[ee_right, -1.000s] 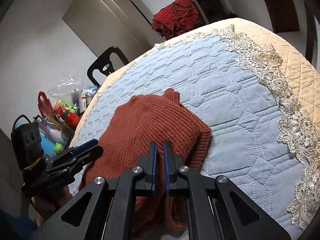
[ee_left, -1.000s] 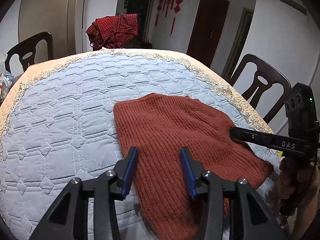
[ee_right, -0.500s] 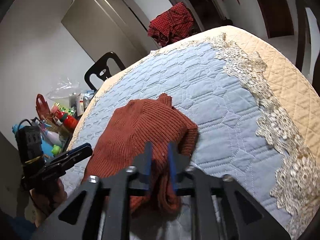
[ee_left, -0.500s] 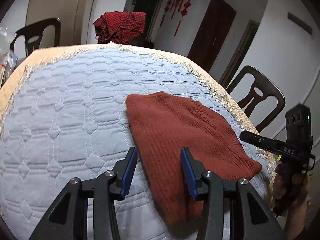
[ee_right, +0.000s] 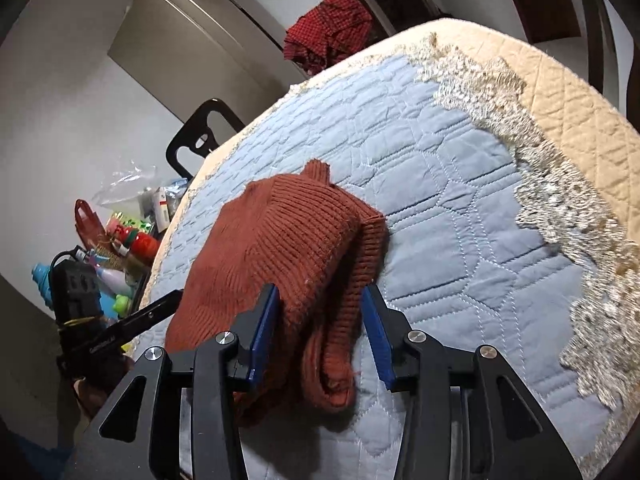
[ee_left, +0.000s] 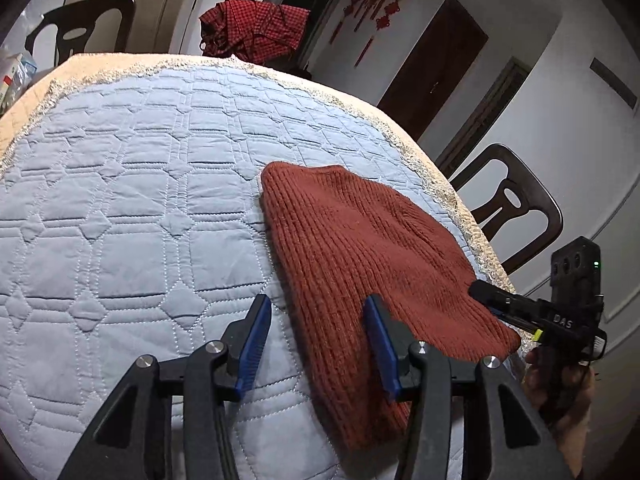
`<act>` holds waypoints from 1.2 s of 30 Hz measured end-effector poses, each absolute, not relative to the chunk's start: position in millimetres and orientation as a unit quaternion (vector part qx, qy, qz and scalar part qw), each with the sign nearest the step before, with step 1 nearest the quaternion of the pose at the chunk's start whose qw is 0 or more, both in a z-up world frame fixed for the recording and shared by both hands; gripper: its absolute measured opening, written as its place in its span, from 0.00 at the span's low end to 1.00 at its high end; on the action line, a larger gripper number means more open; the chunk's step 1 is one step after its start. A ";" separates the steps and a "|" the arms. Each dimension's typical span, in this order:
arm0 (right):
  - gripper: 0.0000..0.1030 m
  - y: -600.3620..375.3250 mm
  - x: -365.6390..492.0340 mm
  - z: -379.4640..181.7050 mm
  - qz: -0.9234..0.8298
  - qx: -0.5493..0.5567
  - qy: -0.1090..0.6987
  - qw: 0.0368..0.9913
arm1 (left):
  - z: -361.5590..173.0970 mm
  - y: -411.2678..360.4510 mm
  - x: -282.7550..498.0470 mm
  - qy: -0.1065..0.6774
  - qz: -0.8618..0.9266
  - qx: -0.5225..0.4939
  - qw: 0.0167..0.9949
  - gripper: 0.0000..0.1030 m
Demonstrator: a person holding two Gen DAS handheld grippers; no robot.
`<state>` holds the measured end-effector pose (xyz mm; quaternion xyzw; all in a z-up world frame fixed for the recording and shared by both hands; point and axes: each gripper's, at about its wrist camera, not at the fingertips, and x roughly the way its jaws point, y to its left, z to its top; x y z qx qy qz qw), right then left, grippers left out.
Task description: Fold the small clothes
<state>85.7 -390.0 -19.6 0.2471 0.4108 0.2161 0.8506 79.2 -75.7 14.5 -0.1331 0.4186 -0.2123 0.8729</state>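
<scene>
A rust-red knitted sweater [ee_left: 360, 256] lies folded on the blue quilted table cover [ee_left: 120, 208], near the table's right edge. My left gripper [ee_left: 318, 312] is open above the sweater's near left edge. My right gripper [ee_right: 322, 300] is open, its fingers on either side of the sweater's [ee_right: 288, 240] bunched end without gripping it. The right gripper also shows in the left wrist view [ee_left: 504, 304] at the sweater's right corner. The left gripper shows in the right wrist view [ee_right: 152, 312] at the sweater's left side.
A red checked garment [ee_left: 256, 28] hangs on a chair at the far side. Dark chairs [ee_left: 512, 208] stand around the table. Bottles and bags [ee_right: 124, 236] are piled left of the table. A lace border [ee_right: 552, 184] runs along the cover's edge.
My right gripper was shut on the sweater's end and has opened, letting it go. The sweater's edge now lies down on the cover. The left gripper stayed open and shifted slightly left.
</scene>
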 end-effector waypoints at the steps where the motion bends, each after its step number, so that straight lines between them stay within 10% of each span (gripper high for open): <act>1: 0.43 -390.0 88.0 -21.1 0.215 0.248 0.413 0.850 | 13.6 -76.1 80.8 0.420 -0.214 -0.135 0.871 0.52; 19: 0.49 -398.5 118.0 -29.2 0.237 0.278 0.419 0.831 | 3.7 -85.4 90.0 0.430 -0.235 -0.144 0.860 0.56; 36: 0.34 -389.6 112.2 -33.3 0.261 0.276 0.432 0.818 | 7.8 -104.4 96.1 0.435 -0.258 -0.128 0.853 0.54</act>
